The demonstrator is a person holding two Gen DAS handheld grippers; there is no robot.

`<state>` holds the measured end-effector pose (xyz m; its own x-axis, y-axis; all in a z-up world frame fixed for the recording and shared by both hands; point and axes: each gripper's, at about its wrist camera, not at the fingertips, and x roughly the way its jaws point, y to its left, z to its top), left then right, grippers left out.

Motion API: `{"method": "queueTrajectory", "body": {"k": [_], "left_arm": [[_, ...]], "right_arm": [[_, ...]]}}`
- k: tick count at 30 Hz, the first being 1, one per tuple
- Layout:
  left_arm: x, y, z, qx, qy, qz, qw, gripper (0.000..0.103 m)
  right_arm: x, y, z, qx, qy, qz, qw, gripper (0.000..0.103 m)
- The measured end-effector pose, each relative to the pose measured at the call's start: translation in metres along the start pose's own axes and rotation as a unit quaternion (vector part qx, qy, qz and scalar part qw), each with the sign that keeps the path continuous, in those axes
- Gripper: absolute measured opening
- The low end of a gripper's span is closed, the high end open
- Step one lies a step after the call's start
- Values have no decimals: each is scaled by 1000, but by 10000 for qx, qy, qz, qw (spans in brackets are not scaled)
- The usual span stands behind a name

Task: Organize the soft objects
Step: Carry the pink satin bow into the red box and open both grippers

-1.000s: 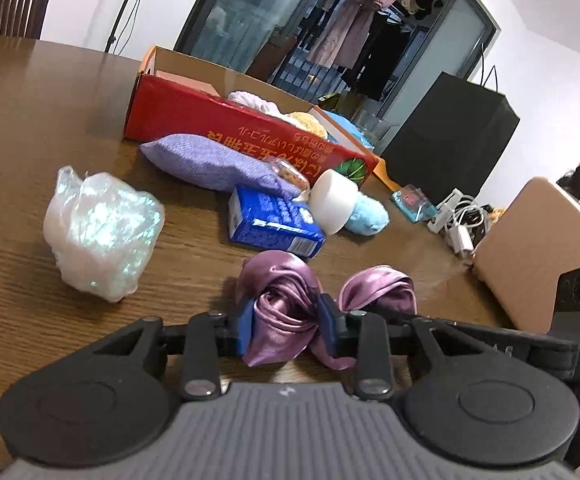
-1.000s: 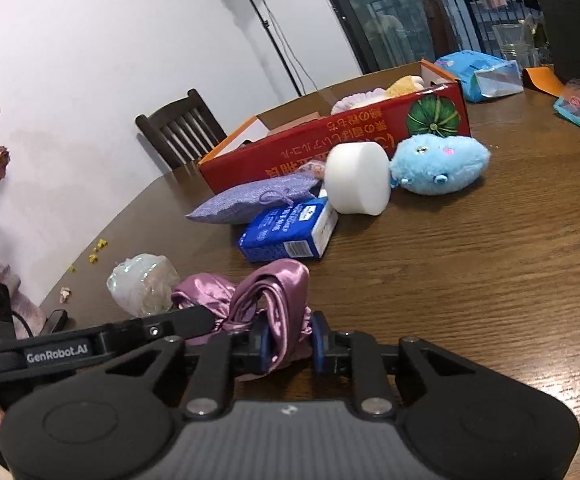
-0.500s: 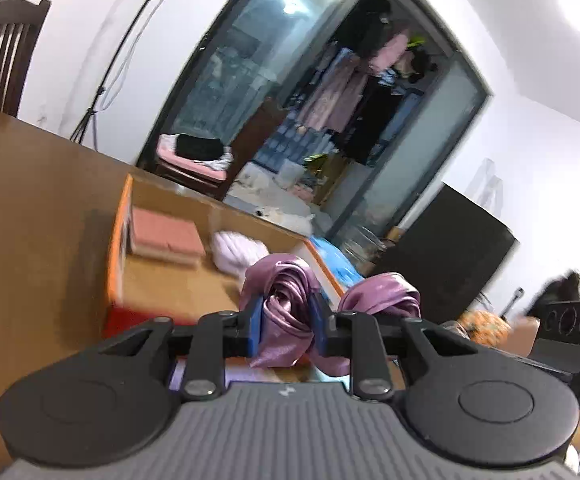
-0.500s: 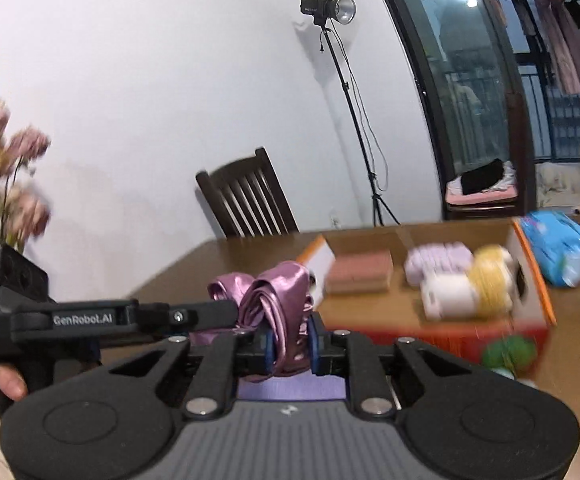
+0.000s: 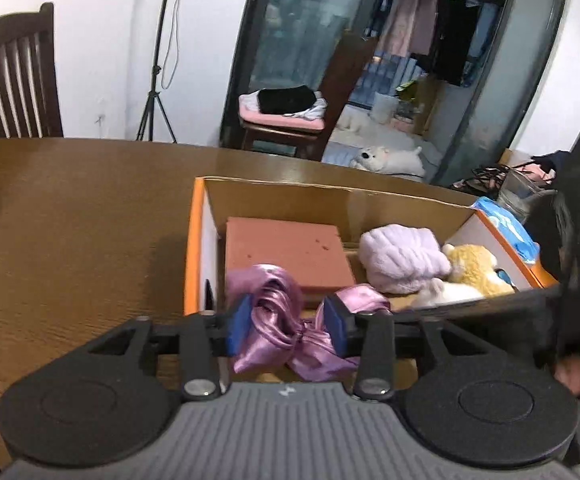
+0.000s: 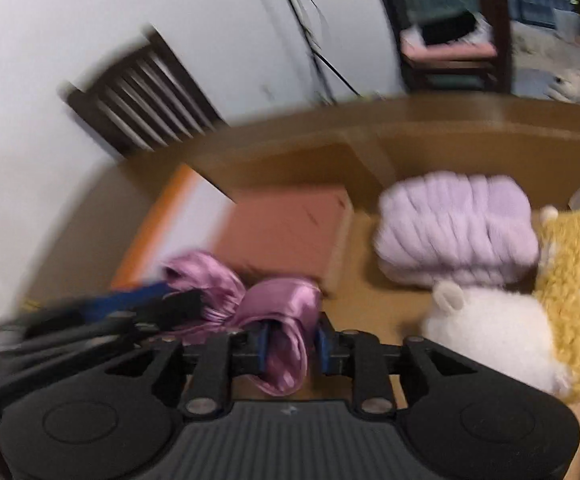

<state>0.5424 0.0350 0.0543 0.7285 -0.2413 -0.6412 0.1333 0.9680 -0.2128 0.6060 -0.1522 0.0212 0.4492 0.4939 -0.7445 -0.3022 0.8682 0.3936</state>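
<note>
Glossy mauve satin cloth (image 5: 268, 320) between my matt black plastic tongs; plain brown cardboard box (image 5: 329, 200); polished brown wooden table (image 5: 70, 220).

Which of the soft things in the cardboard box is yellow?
The fluffy yellow plush toy at the box's right end. The ribbed bundle beside it is lilac, and the plush in front of it is white.

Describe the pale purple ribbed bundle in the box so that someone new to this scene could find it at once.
Start at the open cardboard box on the wooden table. Inside it, right of the flat reddish block, lies the lilac bundle, touching a yellow plush toy. It alone is pale purple with soft parallel ribs, unlike the shiny satin fabric nearer the camera.
</note>
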Motion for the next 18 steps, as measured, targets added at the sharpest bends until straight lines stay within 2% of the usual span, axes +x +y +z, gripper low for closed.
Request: {"method": "queueTrajectory", "body": {"k": [1, 3, 5, 8, 12, 18], "left_arm": [[-2, 1, 0, 40, -26, -10, 10000, 43], [-8, 2, 0, 32, -58, -2, 10000, 47], [-17, 4, 3, -18, -114, 47, 9999, 48], [-44, 4, 5, -36, -287, 29, 9996, 50], [-98, -2, 0, 138, -647, 26, 9978, 61], [-178, -29, -36, 481, -1165, 13, 9920, 69]], "right_arm": [[-3, 2, 0, -38, -48, -42, 10000, 30], [-5, 5, -2, -103, -104, -135, 9998, 45], [-8, 6, -5, -58, -96, -91, 9999, 53], [-28, 7, -9, -53, -240, -71, 9997, 52], [-89, 9, -19, -176, -655, -111, 9976, 57], [-185, 16, -51, -728, -1306, -533, 9873, 62]]}}
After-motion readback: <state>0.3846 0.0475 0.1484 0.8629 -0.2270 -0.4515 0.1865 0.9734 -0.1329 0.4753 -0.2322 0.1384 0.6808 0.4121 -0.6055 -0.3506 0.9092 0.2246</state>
